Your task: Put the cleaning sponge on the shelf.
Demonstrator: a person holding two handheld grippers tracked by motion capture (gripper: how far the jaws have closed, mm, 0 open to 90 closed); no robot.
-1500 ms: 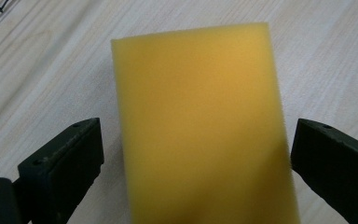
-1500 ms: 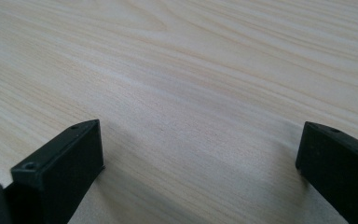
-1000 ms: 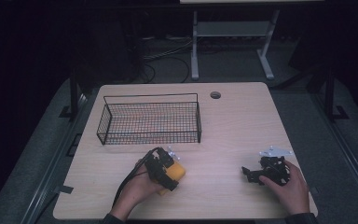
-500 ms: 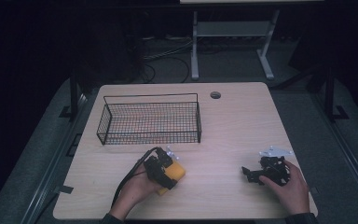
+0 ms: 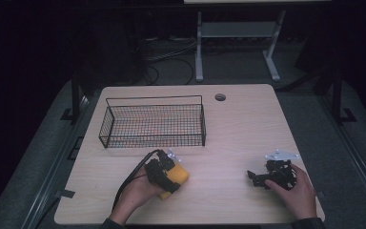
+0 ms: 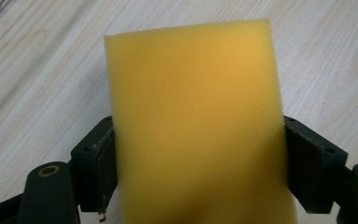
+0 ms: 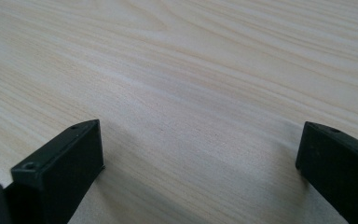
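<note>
1. The left hand point(image 5: 136, 195) is coming in from the near edge of the wooden table point(image 5: 238, 129), forearm angled toward the far right; it is gripping the left gripper point(image 5: 164, 171), whose cable is looping back along the wrist toward the near left.
2. In the left gripper view, the left gripper point(image 6: 198, 163) is pressing its two black jaws against opposite sides of a yellow sponge point(image 6: 193, 126); the sponge is filling the gap between them and standing out beyond the jaw tips, over the table top.
3. In the high view, the yellow sponge point(image 5: 177, 175) is sitting left of centre on the near half of the table, just nearer than the black wire basket point(image 5: 153, 123) and apart from it.
4. The right hand point(image 5: 295, 191) is resting at the near right of the table, holding the right gripper point(image 5: 272, 174) low, jaws pointing left.
5. In the right gripper view, the right gripper point(image 7: 200, 158) is showing its jaws spread wide, with bare table between them; nothing is held.
</note>
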